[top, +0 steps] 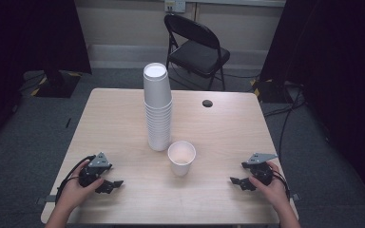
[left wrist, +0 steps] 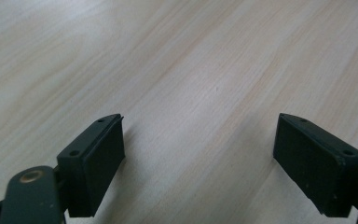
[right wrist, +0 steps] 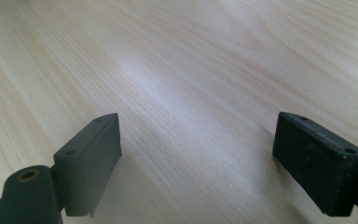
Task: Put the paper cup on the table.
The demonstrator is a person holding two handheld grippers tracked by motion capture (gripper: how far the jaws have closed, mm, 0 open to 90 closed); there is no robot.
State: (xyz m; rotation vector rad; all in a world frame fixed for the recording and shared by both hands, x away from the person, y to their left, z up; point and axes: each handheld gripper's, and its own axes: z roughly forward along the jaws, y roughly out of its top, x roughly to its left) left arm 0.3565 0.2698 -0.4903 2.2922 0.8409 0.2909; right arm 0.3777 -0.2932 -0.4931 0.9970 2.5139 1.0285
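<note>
Pale wood grain runs across the surface (top: pixel 123 123), and at its near left edge the left tool (top: pixel 110 185) rests low in the person's left hand (top: pixel 76 192), jaws spread wide with nothing between them. The left gripper view confirms it: two black pads (left wrist: pixel 95 163) stand apart over bare wood.

Moving right, a tall stack of white cups (top: pixel 158 108) stands upright near the middle, its top cup turned mouth-down. Just beside its base, toward the person and slightly right, sits a single white cup (top: pixel 181 158), upright, mouth open, empty as far as can be seen. It looks like thin paper or foam, tapered, with a rolled rim.

Such a cup is likely very light and easily crushed, and it would tip or slide at a careless nudge. A gentle pinch across the wall just under the rim, where the rolled edge stiffens it, seems the safest hold; squeezing mid-wall would probably dent it.

Farther right, the right tool (top: pixel 238 182) lies low in the right hand (top: pixel 271 187), also released, its pads (right wrist: pixel 91 161) wide apart over empty wood. Both tools are well apart from the cups.
</note>
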